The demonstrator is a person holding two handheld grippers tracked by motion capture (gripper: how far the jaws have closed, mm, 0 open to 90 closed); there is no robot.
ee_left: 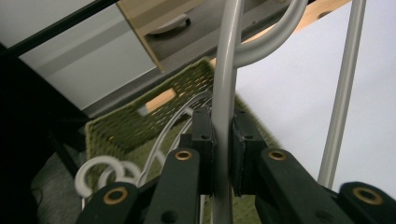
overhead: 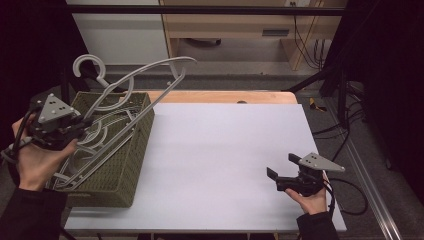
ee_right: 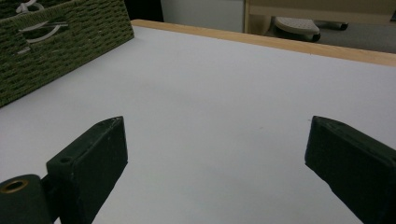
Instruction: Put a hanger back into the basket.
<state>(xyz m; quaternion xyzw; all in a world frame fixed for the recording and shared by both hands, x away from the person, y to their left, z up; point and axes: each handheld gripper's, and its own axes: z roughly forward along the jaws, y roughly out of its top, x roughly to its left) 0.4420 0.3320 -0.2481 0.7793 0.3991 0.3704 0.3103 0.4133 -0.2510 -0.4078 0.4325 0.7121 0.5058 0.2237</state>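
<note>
Gripper on the left [overhead: 75, 122], held in the person's left hand [overhead: 35, 157] above the near end of the basket [overhead: 135, 150], has its jaws pressed onto a grey plastic hanger [overhead: 150, 75]. In the left gripper view the two black pads [ee_left: 204, 140] sit flat against either side of one grey bar of the hanger [ee_left: 225, 93], with no gap showing. From the high view that hanger is lifted and tilted: its hook and one shoulder rise above the far rim of the basket, while its lower part is hidden among the gripper and the other hangers.

One woven olive-green basket stands on the left edge of the white desk [overhead: 225, 160], its near corner jutting past the desk's front edge. More grey hangers [overhead: 100, 145] lie stacked inside it; they overlap too much for a sure count, though several hooks and bars can be made out. In the left gripper view two curled hooks [ee_left: 100, 172] show at the basket's lower left.

One right gripper [overhead: 280, 172] rests low over the desk near its right front corner, in the person's right hand [overhead: 312, 200]. Its jaws are spread wide with nothing between them, and in the right gripper view bare white desk [ee_right: 210, 116] lies between the two black pads [ee_right: 93, 154], with the basket's [ee_right: 60, 46] side at the upper left. The two grippers are well apart. The middle of the desk carries nothing else.
</note>
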